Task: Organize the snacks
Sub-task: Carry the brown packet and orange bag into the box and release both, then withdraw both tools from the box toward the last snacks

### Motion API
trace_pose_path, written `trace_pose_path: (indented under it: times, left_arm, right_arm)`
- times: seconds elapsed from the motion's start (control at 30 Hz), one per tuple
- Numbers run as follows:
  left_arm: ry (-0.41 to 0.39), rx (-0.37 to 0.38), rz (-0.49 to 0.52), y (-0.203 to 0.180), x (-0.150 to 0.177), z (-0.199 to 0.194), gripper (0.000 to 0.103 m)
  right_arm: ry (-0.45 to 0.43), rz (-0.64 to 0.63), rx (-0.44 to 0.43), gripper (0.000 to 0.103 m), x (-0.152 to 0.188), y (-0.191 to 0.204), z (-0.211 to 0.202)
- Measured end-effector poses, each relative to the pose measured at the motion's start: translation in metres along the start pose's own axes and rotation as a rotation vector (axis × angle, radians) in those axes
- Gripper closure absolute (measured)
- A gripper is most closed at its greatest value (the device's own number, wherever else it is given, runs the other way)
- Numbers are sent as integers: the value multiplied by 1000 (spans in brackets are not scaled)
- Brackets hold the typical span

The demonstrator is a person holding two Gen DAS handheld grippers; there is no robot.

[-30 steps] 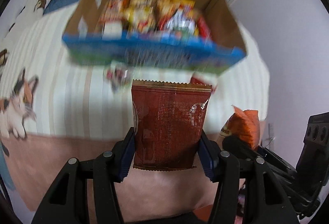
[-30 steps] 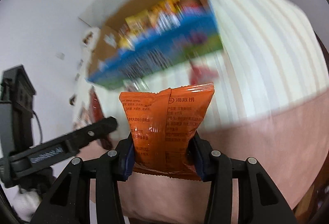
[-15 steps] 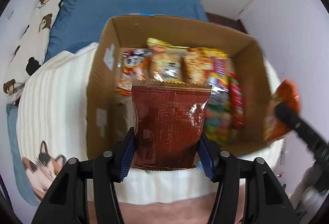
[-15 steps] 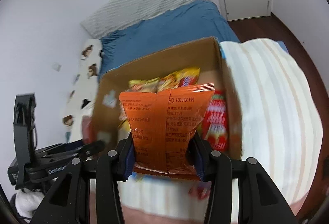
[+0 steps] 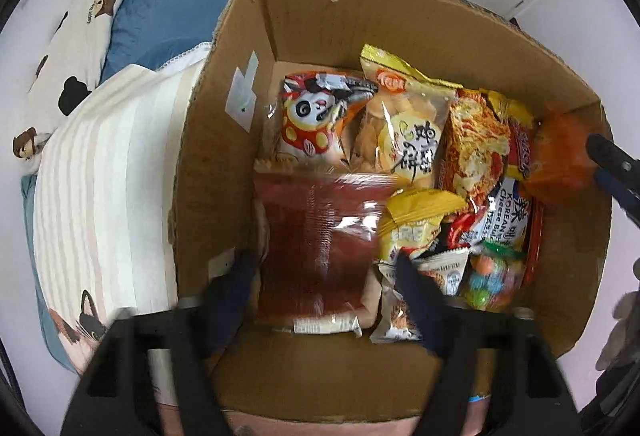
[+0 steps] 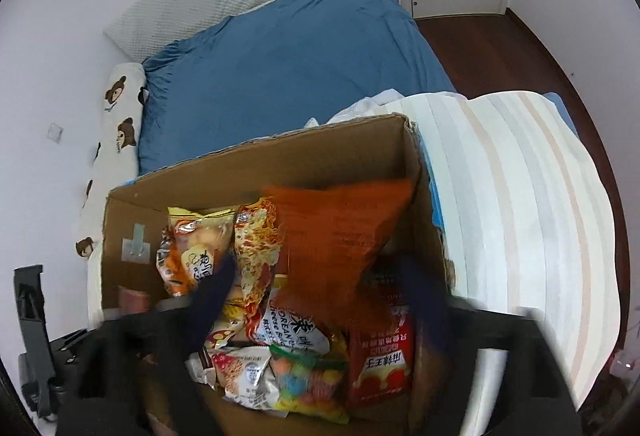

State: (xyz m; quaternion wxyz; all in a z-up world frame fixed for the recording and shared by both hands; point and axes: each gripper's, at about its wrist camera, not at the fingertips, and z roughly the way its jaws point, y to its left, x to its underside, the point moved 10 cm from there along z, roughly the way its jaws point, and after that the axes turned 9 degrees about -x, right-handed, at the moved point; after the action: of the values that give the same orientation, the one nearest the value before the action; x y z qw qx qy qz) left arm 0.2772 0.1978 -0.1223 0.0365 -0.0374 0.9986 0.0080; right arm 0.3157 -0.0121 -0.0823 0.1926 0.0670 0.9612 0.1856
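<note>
Now both grippers are hanging over the open cardboard box (image 5: 236,123), which is sitting on a striped blanket (image 5: 104,171) on the bed. The left gripper (image 5: 324,288) is pointing down into the box and its jaws have just been opening; they are standing wide now. The dark red packet (image 5: 320,244) is lying between them, blurred, with the pads apart from its sides, in the left part of the box beside the other snacks. The right gripper (image 6: 324,296) has also just been opening its jaws, and they are wide too. The orange packet (image 6: 340,232) is sitting blurred between and beyond its fingers, at the right wall of the box, above a red packet (image 6: 380,360); the pads are not pressing it. In the left wrist view the orange packet (image 5: 560,155) is showing at the right side of the box, beside the right gripper's fingers (image 5: 612,163).
</note>
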Motion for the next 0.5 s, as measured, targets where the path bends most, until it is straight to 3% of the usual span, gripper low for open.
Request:
trace_pose_path:
  times: [0.33,0.5]
  left_arm:
    - [-49,14,5,-6,-4,-11,7]
    - [-92,-19,20,-13,-3,-24,7]
  right_arm:
    - [44,-46,60,4,20,8,-2]
    - [67,-62,65,3,40,11,-7]
